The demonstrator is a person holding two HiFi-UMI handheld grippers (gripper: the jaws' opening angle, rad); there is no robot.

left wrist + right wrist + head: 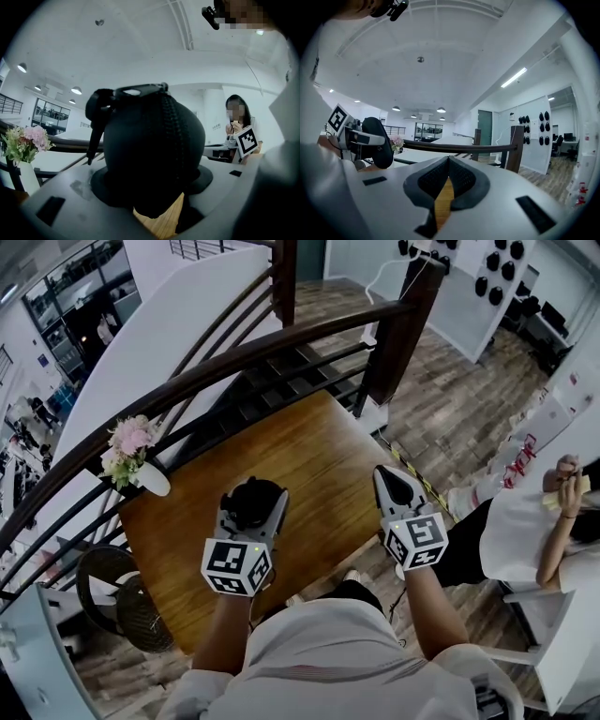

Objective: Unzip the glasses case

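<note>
The black glasses case (253, 505) is held above the wooden table (314, 460), with my left gripper (255, 514) shut on it. In the left gripper view the case (150, 150) fills the space between the jaws. Its closed zipper (171, 126) runs up the middle, and a black strap (95, 123) hangs at its left. My right gripper (389, 476) hovers to the right of the case, apart from it, shut with nothing in it. The right gripper view shows its pads (461, 176) together and the case (378, 142) off to the left.
A white vase of pink flowers (131, 454) stands at the table's far left corner. A dark handrail (234, 360) runs behind the table. A seated person (548, 526) is at the right, and a wire basket (117, 601) is on the floor at the left.
</note>
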